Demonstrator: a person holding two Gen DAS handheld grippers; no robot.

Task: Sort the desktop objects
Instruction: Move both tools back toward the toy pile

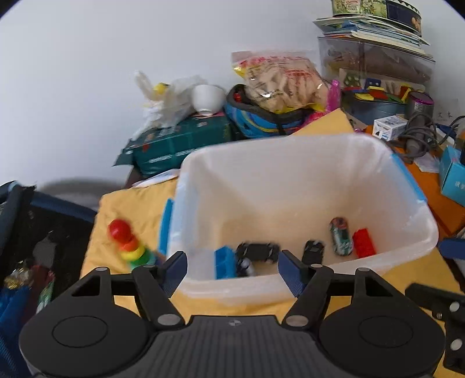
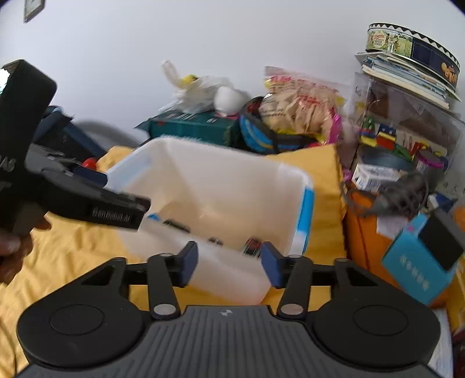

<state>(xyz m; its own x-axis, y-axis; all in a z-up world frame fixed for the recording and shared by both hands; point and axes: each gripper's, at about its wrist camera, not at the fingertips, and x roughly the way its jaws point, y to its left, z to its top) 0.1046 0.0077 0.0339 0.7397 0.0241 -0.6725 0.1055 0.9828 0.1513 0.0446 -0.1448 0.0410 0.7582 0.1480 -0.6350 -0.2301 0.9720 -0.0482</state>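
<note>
- Left gripper (image 1: 232,261): jaws spread wide, nothing between the blue pads. It hangs over the near edge of the white plastic bin (image 1: 418,241).
- Right gripper (image 2: 229,261): also parted, empty, pointing at the bin's near corner from the right side.
- Inside the bin, on the bottom near the front wall: a blue brick (image 1: 224,263), a black toy car (image 1: 257,251) lying just beside it, a second small dark car (image 1: 313,250), a green-and-white toy car (image 1: 340,237) and a red brick (image 1: 364,242) right next to that one.
- Bin sits on a yellow cloth (image 1: 139,203). It's got blue clip handles on the sides.
- Just left of the bin on the cloth, a rainbow ring stacker with a red ball top (image 1: 128,242), a bit blurry.
- From the right wrist view you can see the person's hand (image 2: 13,247) holding the left gripper's black body.
- Behind it all, a pile of clutter against the wall: green box (image 1: 180,142), white bowl (image 1: 207,97) upside down on it, snack bag (image 1: 279,81), stacked books with a round tin (image 1: 377,8) on top.
</note>
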